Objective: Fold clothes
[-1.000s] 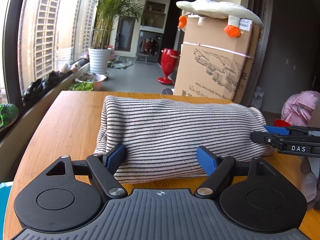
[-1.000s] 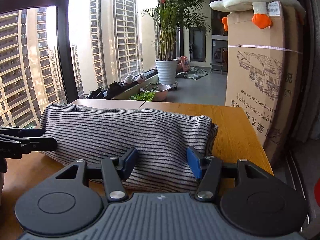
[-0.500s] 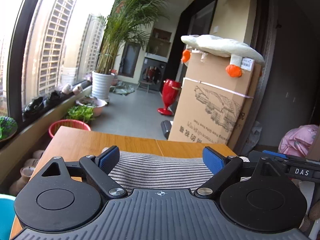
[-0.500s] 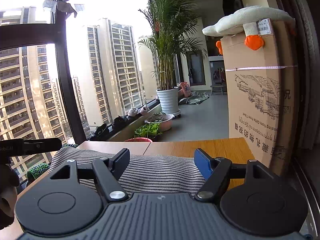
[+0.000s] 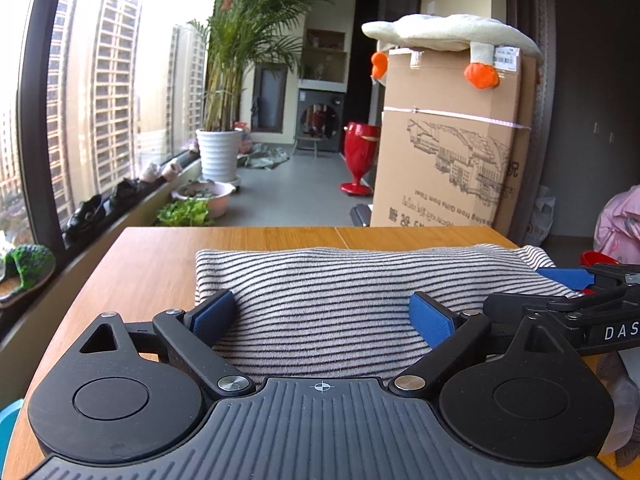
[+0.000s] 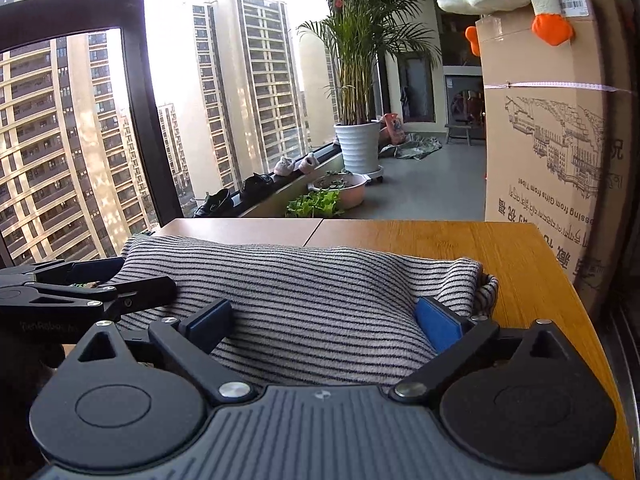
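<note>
A folded black-and-white striped garment (image 5: 340, 292) lies on the wooden table (image 5: 152, 256); it also shows in the right wrist view (image 6: 312, 292). My left gripper (image 5: 322, 316) is open, its blue pads spread over the garment's near left part. My right gripper (image 6: 326, 320) is open over the garment's near right end, fingers wide apart. The right gripper (image 5: 576, 280) shows side-on at the right of the left wrist view. The left gripper (image 6: 80, 280) shows side-on at the left of the right wrist view.
A tall cardboard box (image 5: 452, 152) with a plush toy (image 5: 448, 34) on top stands beyond the table's far right. A window (image 6: 80, 128), potted palm (image 6: 356, 136) and shoes on the sill lie far left. A pink bundle (image 5: 618, 224) sits at right.
Both grippers rose and tilted up off the garment half a second ago, then came back down low over its near edge. Both stay open. The garment lies as before.
</note>
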A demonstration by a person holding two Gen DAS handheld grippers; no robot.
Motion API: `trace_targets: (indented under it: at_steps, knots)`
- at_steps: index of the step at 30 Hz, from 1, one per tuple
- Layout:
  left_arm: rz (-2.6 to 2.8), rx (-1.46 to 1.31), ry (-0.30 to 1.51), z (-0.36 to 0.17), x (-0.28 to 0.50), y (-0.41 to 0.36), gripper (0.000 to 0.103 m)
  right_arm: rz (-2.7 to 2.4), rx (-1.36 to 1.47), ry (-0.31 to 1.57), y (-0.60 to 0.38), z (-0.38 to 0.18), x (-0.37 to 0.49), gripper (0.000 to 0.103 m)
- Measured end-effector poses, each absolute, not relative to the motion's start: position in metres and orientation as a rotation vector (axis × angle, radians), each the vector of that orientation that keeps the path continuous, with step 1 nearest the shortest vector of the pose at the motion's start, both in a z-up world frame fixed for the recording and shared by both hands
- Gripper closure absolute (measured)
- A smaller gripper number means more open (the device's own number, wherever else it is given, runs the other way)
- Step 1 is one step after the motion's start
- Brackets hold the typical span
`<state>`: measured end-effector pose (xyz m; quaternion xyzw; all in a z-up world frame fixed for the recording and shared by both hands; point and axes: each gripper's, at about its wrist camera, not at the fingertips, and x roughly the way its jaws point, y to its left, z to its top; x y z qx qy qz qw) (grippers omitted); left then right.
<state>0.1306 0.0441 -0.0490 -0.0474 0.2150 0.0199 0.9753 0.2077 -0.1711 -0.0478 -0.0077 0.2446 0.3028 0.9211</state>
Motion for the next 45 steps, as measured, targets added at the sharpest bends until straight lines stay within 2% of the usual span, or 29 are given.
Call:
trace_targets:
  at_steps: [5,12,16,21,26,30,34,38,45]
  knots:
    - [0.044,-0.123,0.388,-0.048,0.119,0.048,0.005,0.604,-0.067,0.502,-0.164,-0.047,0.202,0.000]
    - [-0.096,-0.389,0.279,-0.039,0.088,0.067,0.004,0.545,-0.280,0.527,-0.134,-0.049,0.191,0.000]
    - [-0.122,-0.438,0.347,-0.052,0.098,0.074,0.004,0.540,-0.428,0.495,-0.124,-0.054,0.174,0.000]
    - [-0.121,-0.382,0.386,-0.056,0.101,0.072,0.004,0.561,-0.343,0.479,-0.133,-0.048,0.176,0.000]
    - [-0.113,-0.367,0.396,-0.056,0.102,0.069,0.003,0.542,-0.060,0.458,-0.173,-0.020,0.170,0.000]
    - [-0.108,-0.347,0.399,-0.056,0.103,0.065,0.002,0.607,0.136,0.568,-0.196,-0.025,0.183,0.000]
    - [-0.114,-0.360,0.384,-0.055,0.101,0.068,0.001,0.600,0.056,0.569,-0.191,-0.038,0.187,0.000]
    - [-0.129,-0.466,0.233,-0.043,0.083,0.085,0.001,0.584,-0.063,0.536,-0.182,-0.046,0.186,0.000]
    - [-0.103,-0.491,0.356,-0.056,0.098,0.098,0.000,0.558,-0.171,0.499,-0.178,-0.042,0.196,0.000]
